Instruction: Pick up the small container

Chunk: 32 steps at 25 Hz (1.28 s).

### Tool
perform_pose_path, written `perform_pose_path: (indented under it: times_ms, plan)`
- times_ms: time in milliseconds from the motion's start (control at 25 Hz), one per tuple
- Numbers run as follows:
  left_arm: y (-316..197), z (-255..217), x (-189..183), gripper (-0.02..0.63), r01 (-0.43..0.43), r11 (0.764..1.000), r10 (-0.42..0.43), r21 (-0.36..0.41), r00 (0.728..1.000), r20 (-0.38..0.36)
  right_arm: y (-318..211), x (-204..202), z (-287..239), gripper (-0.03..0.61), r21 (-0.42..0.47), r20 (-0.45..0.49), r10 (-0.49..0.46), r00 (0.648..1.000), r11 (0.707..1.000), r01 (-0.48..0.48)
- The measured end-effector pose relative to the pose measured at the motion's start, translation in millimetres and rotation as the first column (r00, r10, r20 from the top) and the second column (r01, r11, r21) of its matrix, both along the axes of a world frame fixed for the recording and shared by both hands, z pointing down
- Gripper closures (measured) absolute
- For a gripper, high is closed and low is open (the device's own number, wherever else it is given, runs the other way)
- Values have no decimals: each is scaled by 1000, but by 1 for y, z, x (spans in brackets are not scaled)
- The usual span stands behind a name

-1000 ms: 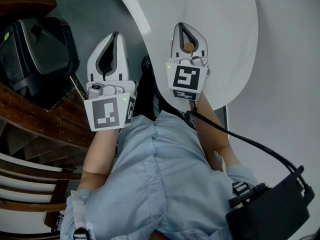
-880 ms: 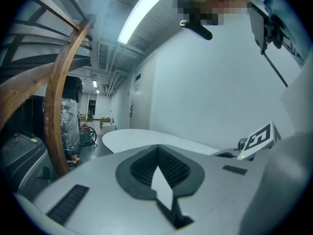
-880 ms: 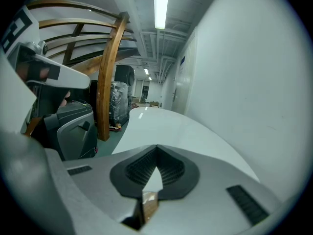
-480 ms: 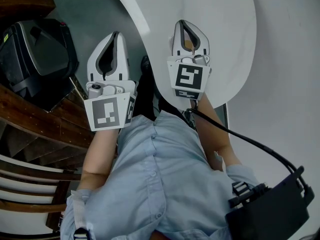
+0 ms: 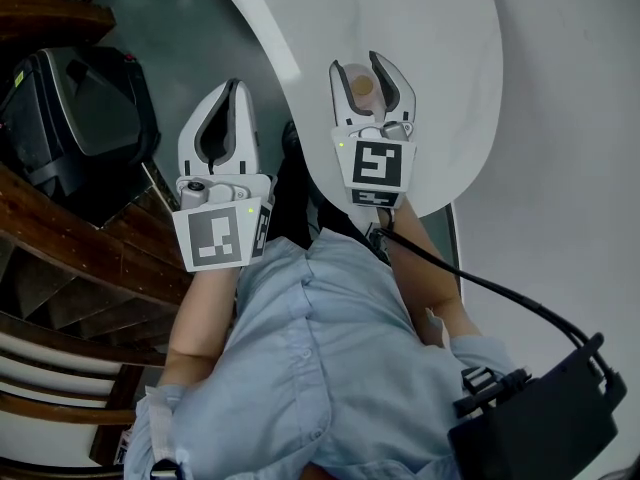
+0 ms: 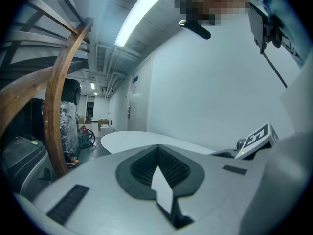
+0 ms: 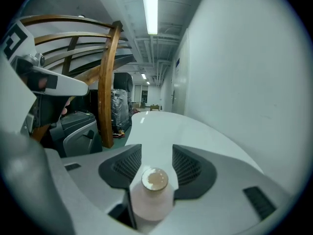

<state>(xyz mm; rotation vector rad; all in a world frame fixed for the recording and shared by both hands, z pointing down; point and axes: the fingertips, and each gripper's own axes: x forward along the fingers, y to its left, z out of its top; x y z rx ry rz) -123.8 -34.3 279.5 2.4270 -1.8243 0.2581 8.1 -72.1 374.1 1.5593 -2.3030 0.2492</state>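
The small container point(image 5: 362, 84) is a pale little bottle with a tan round cap. It sits between the jaws of my right gripper point(image 5: 359, 64), above the white table point(image 5: 430, 38). In the right gripper view the small container point(image 7: 152, 195) rests against the left jaw, and a gap shows on its right side. The right gripper point(image 7: 156, 150) is opening, and its pads do not press on the bottle. My left gripper point(image 5: 233, 84) hangs beside the table's edge, shut and empty, with its tips meeting point(image 6: 157, 148).
A black machine point(image 5: 75, 108) stands on the grey floor at left. Curved wooden rails point(image 5: 70, 258) run below it. A black pack point(image 5: 540, 418) with a cable point(image 5: 480, 283) hangs at lower right. The white wall point(image 7: 244, 82) lies just right of the table.
The right gripper's jaws have spread apart from a shut stance around the container. Both grippers sit slightly higher in the head view.
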Motion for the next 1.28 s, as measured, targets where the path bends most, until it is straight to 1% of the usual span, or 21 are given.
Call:
perform_pose_path:
  times_ms: [320,800,920,1120,1280]
  plan:
    - [6,5,-1,614,2,1000,-2,-11,1000,-1,2,1,21,384,-68,4,27,1000,997,-27]
    - [3,0,-1,614,-13,1000,13,-4,1000,9,-6,0,22,390,-77,-17,38,999,996,-39]
    - [2,-1,0,614,-13,1000,13,-1,1000,8,-6,-2,20,410,-68,-33,30,999,997,-32]
    - [3,-1,0,614,-16,1000,16,-5,1000,9,-2,-5,20,486,-73,-55,23,998,997,-27]
    - [2,-1,1,614,-14,1000,14,-2,1000,8,-4,-2,21,489,-65,-74,25,997,997,-30]
